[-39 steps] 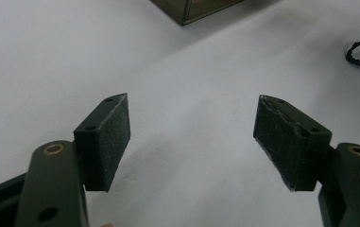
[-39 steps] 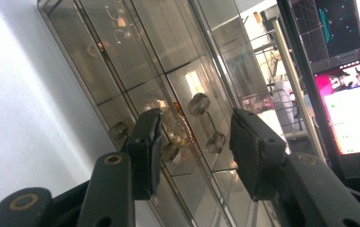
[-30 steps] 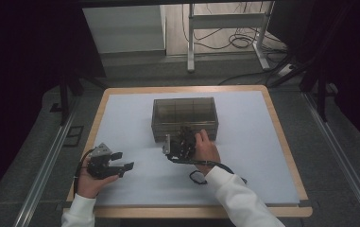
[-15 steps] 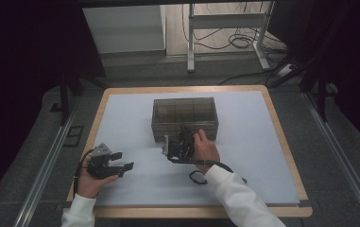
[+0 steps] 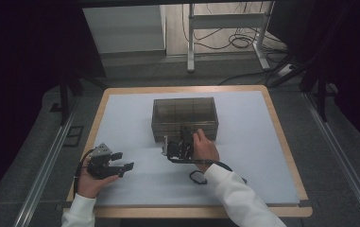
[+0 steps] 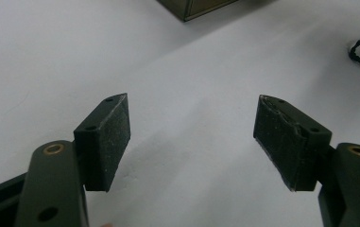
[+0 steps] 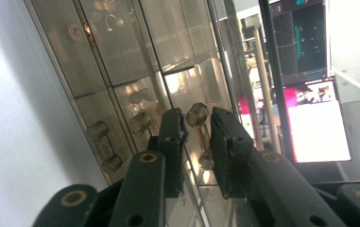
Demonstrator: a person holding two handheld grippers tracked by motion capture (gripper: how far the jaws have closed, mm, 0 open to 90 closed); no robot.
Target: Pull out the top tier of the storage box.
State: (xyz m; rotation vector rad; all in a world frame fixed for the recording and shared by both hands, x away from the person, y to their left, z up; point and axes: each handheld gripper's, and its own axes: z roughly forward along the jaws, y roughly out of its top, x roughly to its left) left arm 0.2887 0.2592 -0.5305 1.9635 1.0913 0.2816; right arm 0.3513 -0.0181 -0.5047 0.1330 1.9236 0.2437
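We look down on a table [image 5: 121,109] covered with a white sheet, framed by a wooden rim. Near its middle stands a smoky see-through box [image 5: 184,118], rectangular, with thin walls dividing it into compartments. In the right gripper view the box [image 7: 121,71] stands close up: its front is a row of small drawers, each with a brass-coloured knob [image 7: 197,114], and we cannot tell what, if anything, lies inside them.

The right gripper [image 5: 183,142] is held against the near front of the box by a hand in a white sleeve. In its own view the right gripper [image 7: 197,142] has its two black jaws standing one on each side of a single knob, with narrow gaps left, so the pads do not yet press on it. These jaws have just been closing, with the knob between them.

The left gripper [image 5: 121,163] rests well apart from the box, near the table's left front corner, held low over the white sheet. In its own view the left gripper [image 6: 192,137] has its jaws spread wide with nothing between them, only bare white sheet below. A corner of the box [image 6: 194,7] shows at the top edge. A loop of black cable [image 5: 197,177] lies on the sheet beside the right forearm.

Compared with a second ago, both hands sit in the same places, and the box has not shifted; the narrowing of the right jaws is the one change.
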